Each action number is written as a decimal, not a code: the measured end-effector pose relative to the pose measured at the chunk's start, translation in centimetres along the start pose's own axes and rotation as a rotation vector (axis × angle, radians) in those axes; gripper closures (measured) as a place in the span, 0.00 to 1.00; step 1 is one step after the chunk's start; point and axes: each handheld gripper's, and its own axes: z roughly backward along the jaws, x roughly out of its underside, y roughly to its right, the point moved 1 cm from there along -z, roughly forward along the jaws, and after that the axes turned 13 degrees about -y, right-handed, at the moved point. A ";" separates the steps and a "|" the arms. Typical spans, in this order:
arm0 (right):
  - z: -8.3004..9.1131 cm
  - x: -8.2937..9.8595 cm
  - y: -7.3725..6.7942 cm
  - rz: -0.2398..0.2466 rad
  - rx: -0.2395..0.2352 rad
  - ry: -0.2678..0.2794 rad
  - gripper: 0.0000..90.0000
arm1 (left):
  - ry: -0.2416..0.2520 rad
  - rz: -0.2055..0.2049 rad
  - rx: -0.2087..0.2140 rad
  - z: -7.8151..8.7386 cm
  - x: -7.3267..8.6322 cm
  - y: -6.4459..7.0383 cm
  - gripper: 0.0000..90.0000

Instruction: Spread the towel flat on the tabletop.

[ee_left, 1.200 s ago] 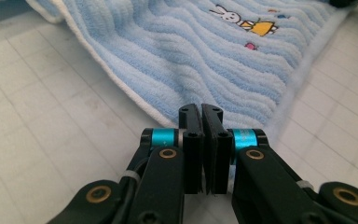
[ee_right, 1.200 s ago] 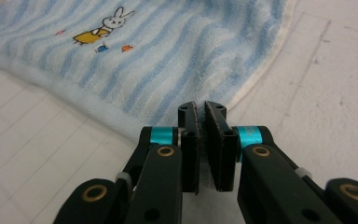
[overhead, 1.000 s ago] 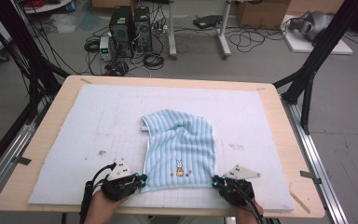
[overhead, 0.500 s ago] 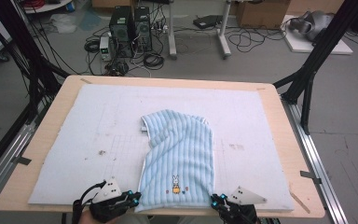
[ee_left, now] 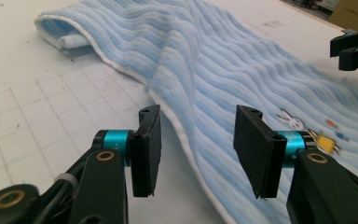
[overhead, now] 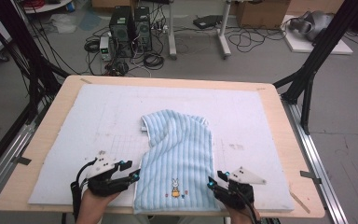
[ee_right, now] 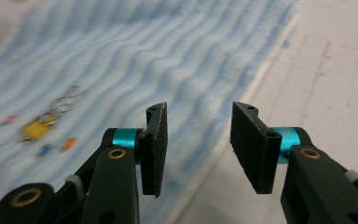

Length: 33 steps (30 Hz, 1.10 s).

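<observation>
Bare mat [overhead: 98, 126] flanks the towel [overhead: 179, 149]; nothing obstructs.

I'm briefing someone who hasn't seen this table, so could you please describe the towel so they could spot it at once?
On the white mat covering the wooden table, look near the front edge, between the left gripper and right gripper. The towel is light blue, ribbed, with a small rabbit picture.

A light wooden table [overhead: 51, 116] carries a white gridded mat [overhead: 98, 121] covering most of its top. On the mat lies a blue striped towel [overhead: 179, 154], apparently folded over at its far end.
</observation>
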 end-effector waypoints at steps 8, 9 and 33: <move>-2.5 -1.7 1.8 -0.038 0.042 -0.092 0.68 | -0.192 0.070 -0.026 -3.0 -0.3 -0.2 0.80; -2.8 -1.7 1.7 -0.031 0.034 -0.105 0.71 | -0.191 0.055 -0.043 -3.1 -0.1 0.0 0.86; 1.5 3.5 -1.7 0.056 -0.065 -0.059 0.97 | -0.212 -0.036 0.106 1.8 4.7 3.0 0.97</move>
